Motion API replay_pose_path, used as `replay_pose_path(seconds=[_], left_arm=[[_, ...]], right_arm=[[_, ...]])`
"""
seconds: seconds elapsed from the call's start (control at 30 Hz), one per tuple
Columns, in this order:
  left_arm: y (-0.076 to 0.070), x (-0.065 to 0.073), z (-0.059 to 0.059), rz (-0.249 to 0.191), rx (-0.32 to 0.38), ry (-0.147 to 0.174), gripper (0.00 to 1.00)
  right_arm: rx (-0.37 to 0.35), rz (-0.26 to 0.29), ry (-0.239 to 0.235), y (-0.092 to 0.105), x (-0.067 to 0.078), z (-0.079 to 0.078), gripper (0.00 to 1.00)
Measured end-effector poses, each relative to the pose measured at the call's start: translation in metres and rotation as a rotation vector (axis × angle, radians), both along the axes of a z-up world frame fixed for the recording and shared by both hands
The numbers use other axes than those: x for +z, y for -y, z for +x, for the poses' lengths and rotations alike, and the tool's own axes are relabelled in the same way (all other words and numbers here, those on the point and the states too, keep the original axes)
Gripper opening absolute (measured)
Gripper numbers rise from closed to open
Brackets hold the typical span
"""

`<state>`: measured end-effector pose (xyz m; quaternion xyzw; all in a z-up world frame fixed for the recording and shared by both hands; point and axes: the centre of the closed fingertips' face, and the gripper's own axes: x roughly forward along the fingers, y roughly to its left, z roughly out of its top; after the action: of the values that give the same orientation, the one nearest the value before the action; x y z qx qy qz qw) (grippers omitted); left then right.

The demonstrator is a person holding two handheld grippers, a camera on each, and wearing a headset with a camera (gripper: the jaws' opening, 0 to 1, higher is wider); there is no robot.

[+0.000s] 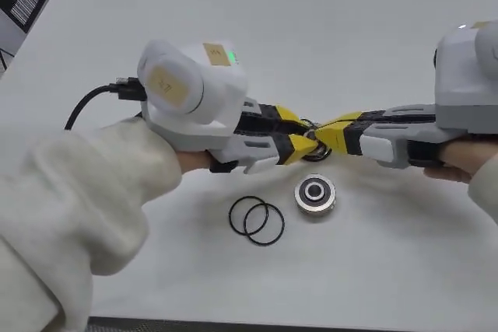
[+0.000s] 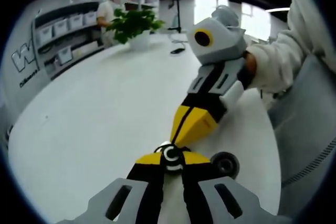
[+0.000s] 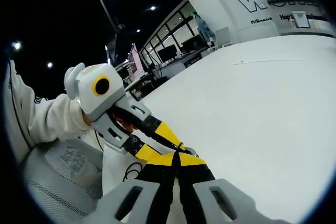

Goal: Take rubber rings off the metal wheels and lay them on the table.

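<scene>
Head view: left hand-held gripper and right hand-held gripper meet tip to tip at a metal wheel. Near their tips, two rubber rings and a bare wheel lie on the tabletop. Left gripper view: its jaws pinch the metal wheel. Right gripper view: jaws pressed together against the left tips.

2 thin black rubber rings lie flat on the table, overlapping, just left of a bare silver metal wheel w/ dark hub, also flat. 2nd wheel is up off the table, dark-rimmed, mostly hidden.
</scene>
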<state>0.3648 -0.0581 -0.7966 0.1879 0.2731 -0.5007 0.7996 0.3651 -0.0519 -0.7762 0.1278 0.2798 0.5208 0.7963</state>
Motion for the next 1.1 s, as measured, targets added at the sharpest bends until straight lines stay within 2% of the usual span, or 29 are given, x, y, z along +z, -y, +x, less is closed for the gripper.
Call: replay_pose_path(seconds=[0.07, 0.27, 0.57, 0.67, 0.8, 0.9, 1.1], left_arm=[[0.000, 0.000, 0.000, 0.002, 0.001, 0.001, 0.13], [0.000, 0.000, 0.000, 0.011, 0.012, 0.010, 0.13], [0.000, 0.000, 0.001, 0.019, 0.031, 0.017, 0.13], [0.000, 0.001, 0.001, 0.018, 0.054, 0.009, 0.14], [0.000, 0.012, 0.000, 0.006, 0.061, 0.025, 0.15], [-0.001, 0.023, 0.003, -0.029, 0.084, 0.030, 0.17], [-0.004, 0.048, -0.001, -0.073, 0.111, 0.037, 0.21]], right_arm=[[-0.010, -0.016, 0.018, 0.001, 0.000, 0.005, 0.00], [-0.030, -0.058, -0.006, 0.009, -0.013, 0.007, 0.00], [-0.029, -0.066, -0.009, 0.010, -0.014, 0.006, 0.00], [-0.030, -0.063, -0.015, 0.011, -0.014, 0.006, 0.00], [-0.024, -0.055, -0.011, 0.011, -0.012, 0.004, 0.00], [-0.022, -0.047, -0.011, 0.011, -0.011, 0.004, 0.00], [-0.010, -0.018, 0.006, 0.011, 0.003, 0.000, 0.00]])
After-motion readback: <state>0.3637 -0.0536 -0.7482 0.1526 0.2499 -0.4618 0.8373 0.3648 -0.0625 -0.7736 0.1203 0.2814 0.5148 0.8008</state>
